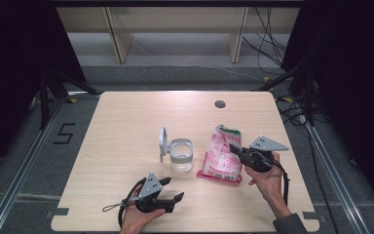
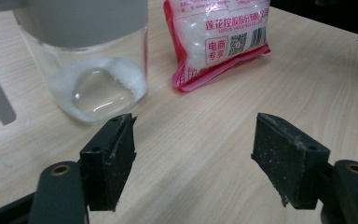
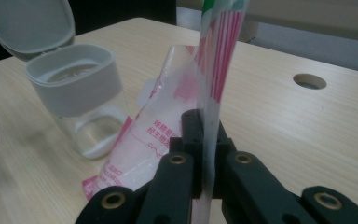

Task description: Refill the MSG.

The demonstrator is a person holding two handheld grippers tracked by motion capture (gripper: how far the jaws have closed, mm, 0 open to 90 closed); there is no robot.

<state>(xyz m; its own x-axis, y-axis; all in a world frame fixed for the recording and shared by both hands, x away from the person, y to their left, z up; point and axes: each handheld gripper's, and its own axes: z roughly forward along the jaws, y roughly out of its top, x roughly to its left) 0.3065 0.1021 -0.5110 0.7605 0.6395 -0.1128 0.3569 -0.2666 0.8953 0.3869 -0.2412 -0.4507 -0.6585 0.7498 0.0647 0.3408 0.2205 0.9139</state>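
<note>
A pink-and-white plastic bag of white grains (image 1: 220, 157) lies on the table right of centre, its bottom end on the wood and its top edge lifted. My right gripper (image 1: 234, 148) is shut on the bag's right edge; in the right gripper view the film (image 3: 208, 121) stands pinched between the black jaws. A clear glass jar (image 1: 181, 155) with a grey collar and an open flip lid (image 1: 162, 140) stands just left of the bag, a little white powder in its bottom (image 2: 98, 91). My left gripper (image 1: 171, 189) is open near the front edge, short of the jar, nothing between its fingers (image 2: 109, 161).
The wooden table (image 1: 126, 122) has a round cable hole (image 1: 219, 104) at the back right. Bare wood lies to the left and behind the jar. Cables and stand legs are on the floor around the table.
</note>
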